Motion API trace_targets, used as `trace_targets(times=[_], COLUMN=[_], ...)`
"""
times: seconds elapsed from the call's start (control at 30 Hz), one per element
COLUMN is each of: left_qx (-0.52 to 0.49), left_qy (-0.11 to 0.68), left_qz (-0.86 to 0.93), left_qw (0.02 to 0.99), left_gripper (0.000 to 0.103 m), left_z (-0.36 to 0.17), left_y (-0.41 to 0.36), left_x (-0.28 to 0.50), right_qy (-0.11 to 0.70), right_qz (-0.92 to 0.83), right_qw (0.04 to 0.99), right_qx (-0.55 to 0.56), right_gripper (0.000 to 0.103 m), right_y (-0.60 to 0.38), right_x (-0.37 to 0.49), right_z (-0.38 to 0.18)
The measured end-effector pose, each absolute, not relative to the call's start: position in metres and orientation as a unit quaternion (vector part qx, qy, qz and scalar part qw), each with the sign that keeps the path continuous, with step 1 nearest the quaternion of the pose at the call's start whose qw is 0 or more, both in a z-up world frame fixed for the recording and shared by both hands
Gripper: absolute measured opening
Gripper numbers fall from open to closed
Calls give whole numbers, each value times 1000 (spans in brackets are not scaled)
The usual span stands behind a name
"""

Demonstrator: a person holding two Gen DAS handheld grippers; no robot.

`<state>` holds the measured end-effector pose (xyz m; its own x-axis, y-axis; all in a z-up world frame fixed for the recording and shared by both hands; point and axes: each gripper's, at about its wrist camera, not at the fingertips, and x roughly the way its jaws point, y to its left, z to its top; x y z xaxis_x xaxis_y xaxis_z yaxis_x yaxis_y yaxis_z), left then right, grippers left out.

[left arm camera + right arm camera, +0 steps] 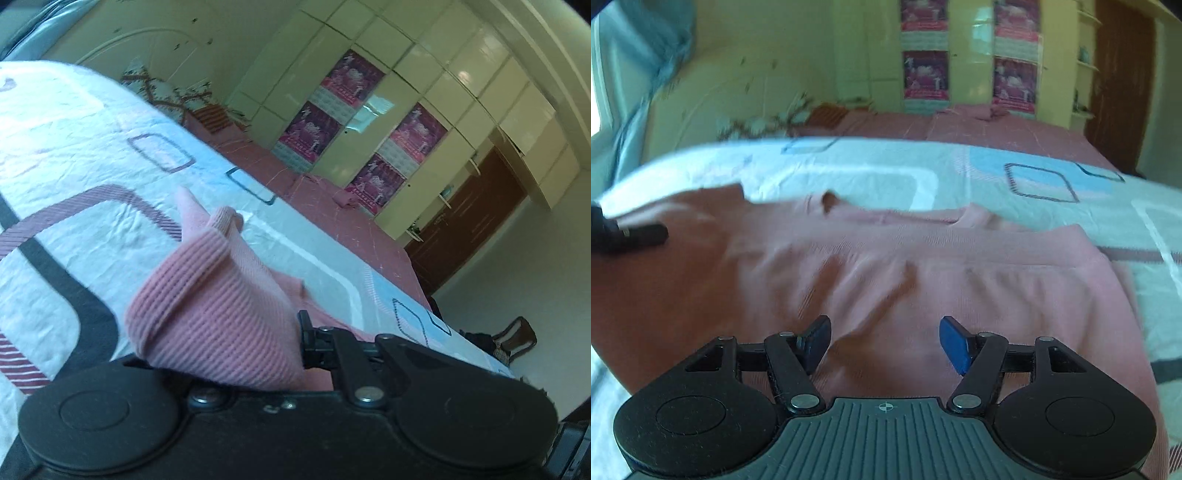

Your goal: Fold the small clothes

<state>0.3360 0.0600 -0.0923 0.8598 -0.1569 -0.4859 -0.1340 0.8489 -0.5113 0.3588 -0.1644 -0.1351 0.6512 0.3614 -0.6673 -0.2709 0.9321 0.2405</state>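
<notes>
Sweater (886, 280) lies flat on the bed (960, 170). Left tool (295, 332) is clamped on its ribbed cuff (207, 317), lifting it for folding. Right tool (884, 343) hovers above, jaws apart.

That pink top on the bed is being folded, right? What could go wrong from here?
The left gripper pinches only the ribbed cuff, so the pink top could slip out or the sleeve stretch. The right gripper has its jaws open over wrinkled cloth, so creases may be folded in or the bedsheet beneath caught.
</notes>
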Motion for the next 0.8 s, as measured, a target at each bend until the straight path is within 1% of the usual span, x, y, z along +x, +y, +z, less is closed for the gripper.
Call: trace_targets(times=[0.13,0.27,0.4,0.47,0.5,0.53,0.57,0.6,0.63,0.67,0.7,0.73,0.8], left_qx=[-220,-179,-125,-81,-66,-45,-26,-7,-1,-1,-1,-3,-11], left_qy=[258,267,287,316,340,367,373,366,360,359,362,362,364], left_qz=[-59,-118,-179,-192,-202,-209,-208,-208,-216,-224,-232,-237,-249], left_qw=[939,940,933,926,916,905,904,907,908,906,903,901,898], left_gripper=[8,8,8,8,11,16,18,23,30,35,43,47,52], left_z=[-75,-77,-97,-119,-132,-145,-152,-156,-156,-156,-154,-153,-147], left_y=[4,-59,-126,-159,-172,-185,-193,-197,-200,-200,-201,-200,-193], left_x=[345,354,358,358,359,359,355,348,342,338,333,330,324], right_qy=[381,384,385,388,391,393,394,393,391,388,384,380,377], right_qz=[178,149,113,96,90,89,89,90,91,94,98,101,113], right_qw=[900,898,897,895,892,889,884,881,880,879,878,878,873], right_qx=[114,150,187,199,208,220,234,246,254,260,268,274,289], right_gripper=[65,65,65,65,65,65,65,65,65,65,65,65,65], right_y=[-213,-267,-322,-346,-355,-364,-372,-380,-384,-388,-392,-393,-393], right_x=[353,343,331,326,325,323,322,321,320,320,319,319,323], right_z=[-128,-129,-132,-135,-136,-138,-138,-138,-137,-136,-133,-131,-128])
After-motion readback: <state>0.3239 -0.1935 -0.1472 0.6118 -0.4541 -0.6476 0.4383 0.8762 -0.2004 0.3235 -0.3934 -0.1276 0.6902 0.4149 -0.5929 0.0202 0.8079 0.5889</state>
